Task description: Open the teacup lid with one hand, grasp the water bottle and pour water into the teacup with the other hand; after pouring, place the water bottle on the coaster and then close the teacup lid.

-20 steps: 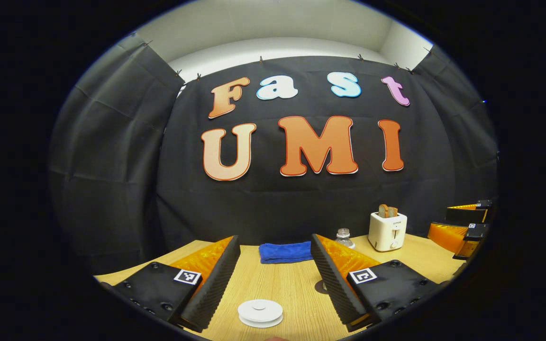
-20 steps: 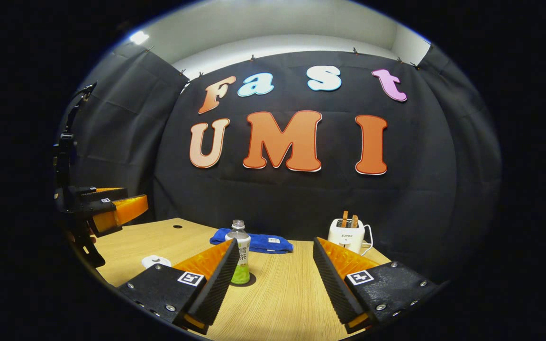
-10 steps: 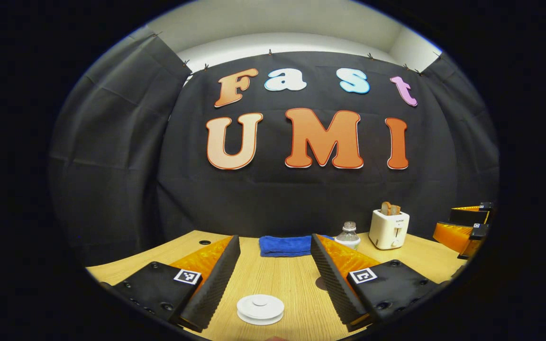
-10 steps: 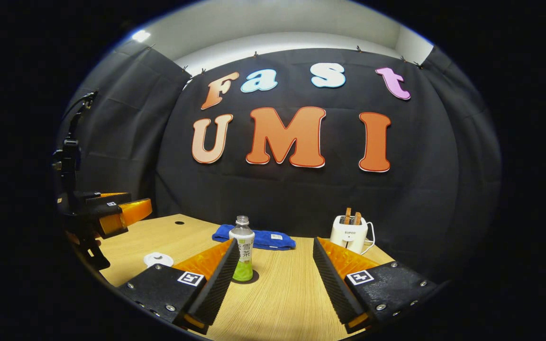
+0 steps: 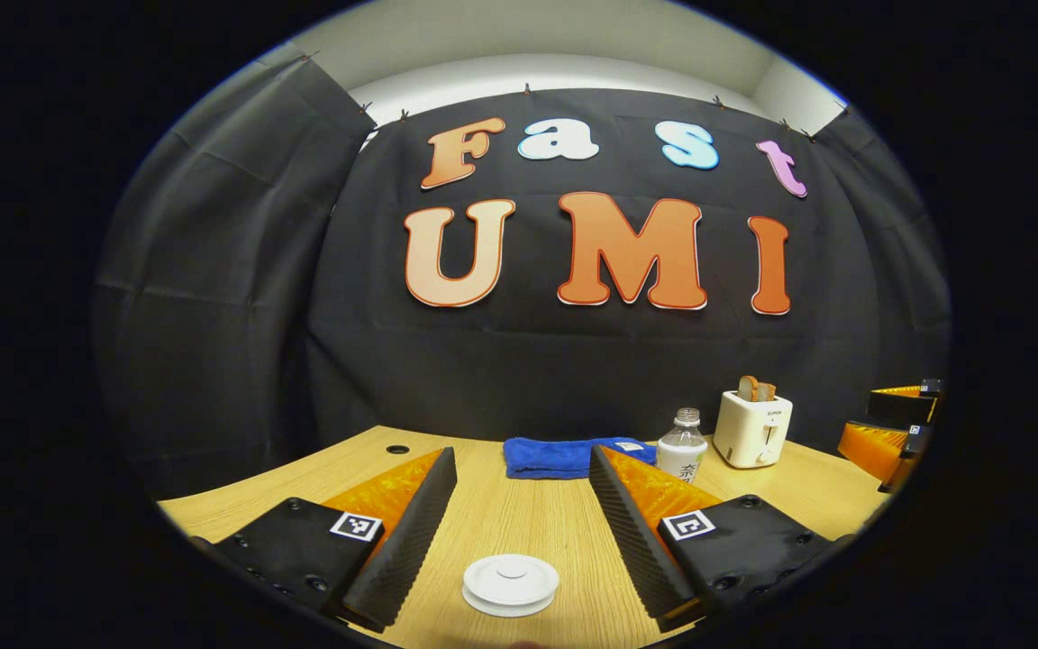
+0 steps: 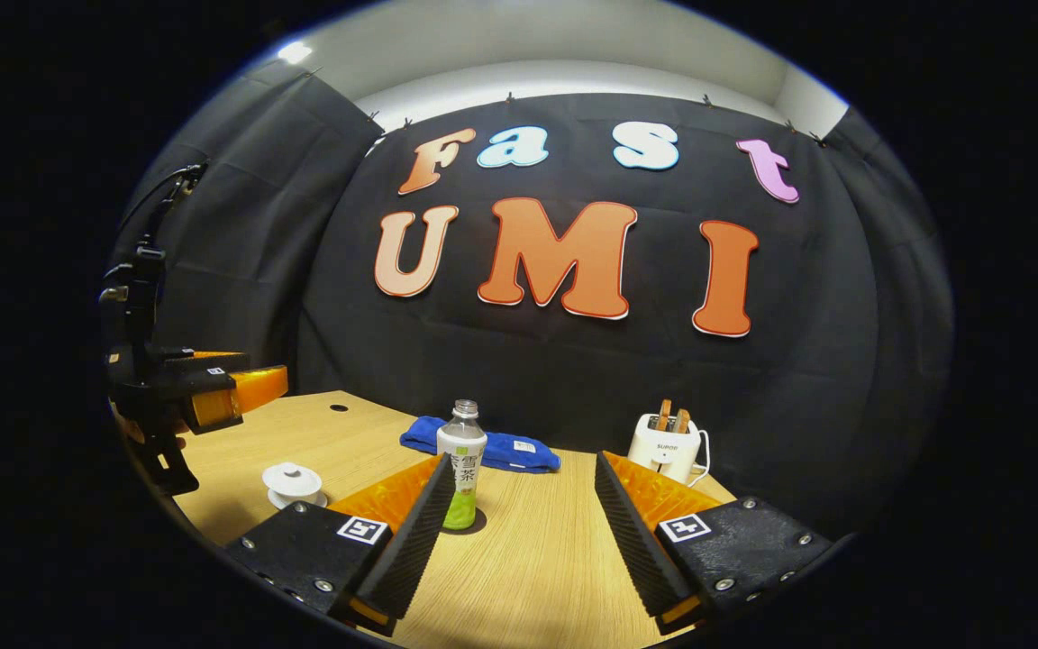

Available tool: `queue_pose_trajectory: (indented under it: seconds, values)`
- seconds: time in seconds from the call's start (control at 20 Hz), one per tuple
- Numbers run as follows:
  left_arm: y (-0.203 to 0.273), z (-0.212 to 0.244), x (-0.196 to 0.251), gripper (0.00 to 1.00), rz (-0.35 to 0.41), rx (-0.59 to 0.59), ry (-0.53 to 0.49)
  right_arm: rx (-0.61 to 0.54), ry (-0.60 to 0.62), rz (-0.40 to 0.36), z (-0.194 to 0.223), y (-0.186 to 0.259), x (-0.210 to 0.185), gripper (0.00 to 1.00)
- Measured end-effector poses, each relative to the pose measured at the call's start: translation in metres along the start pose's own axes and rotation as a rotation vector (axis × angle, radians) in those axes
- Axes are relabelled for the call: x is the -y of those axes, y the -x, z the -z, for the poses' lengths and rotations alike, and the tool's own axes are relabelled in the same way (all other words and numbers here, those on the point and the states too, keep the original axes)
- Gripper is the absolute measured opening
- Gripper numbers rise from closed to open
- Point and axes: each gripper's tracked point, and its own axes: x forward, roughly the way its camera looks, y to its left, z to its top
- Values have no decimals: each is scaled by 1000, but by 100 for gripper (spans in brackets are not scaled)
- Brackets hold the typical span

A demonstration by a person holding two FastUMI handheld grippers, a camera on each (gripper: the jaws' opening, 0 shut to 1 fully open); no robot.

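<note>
Teacup (image 6: pixel 293 485) with its white lid (image 5: pixel 511 584) on sits on the wooden bench (image 5: pixel 519 523), near the front edge on the left side; in the left gripper view the lid lies just ahead of the left hand-held gripper (image 5: pixel 519 505), between its two fingers and not touched by them. Left hand-held gripper's jaws stand wide apart, gripping nothing; it also shows at the left of the right gripper view, raised above the bench beside the teacup. Water bottle (image 6: pixel 462 464), uncapped, green liquid at the bottom, stands upright on a dark round coaster (image 6: pixel 478 523) mid-bench. Right hand-held gripper (image 6: pixel 519 505) is also spread wide and empty, with the bottle just past its left finger in the right gripper view, contact not clear. Blue folded cloth (image 6: pixel 501 452) lies behind the bottle near the back wall. White toaster (image 6: pixel 664 447) with bread slices in its slots stands at the back right, well apart from the bottle.
</note>
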Motion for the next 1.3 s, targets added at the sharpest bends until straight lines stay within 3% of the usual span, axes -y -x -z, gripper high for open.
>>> queue_pose_trajectory:
  seconds: [0.05, 0.1, 1.3]
  values:
    - [-2, 2, -1, 95, 0, -3, -8, 4, 4, 3, 0, -1, 1, 97]
    - [-4, 4, -1, 95, 2, -7, -15, 3, 7, 2, 1, -2, 0, 94]
    - [-23, 13, 25, 97, 33, -48, -81, -9, 7, -2, 7, -14, 11, 95]
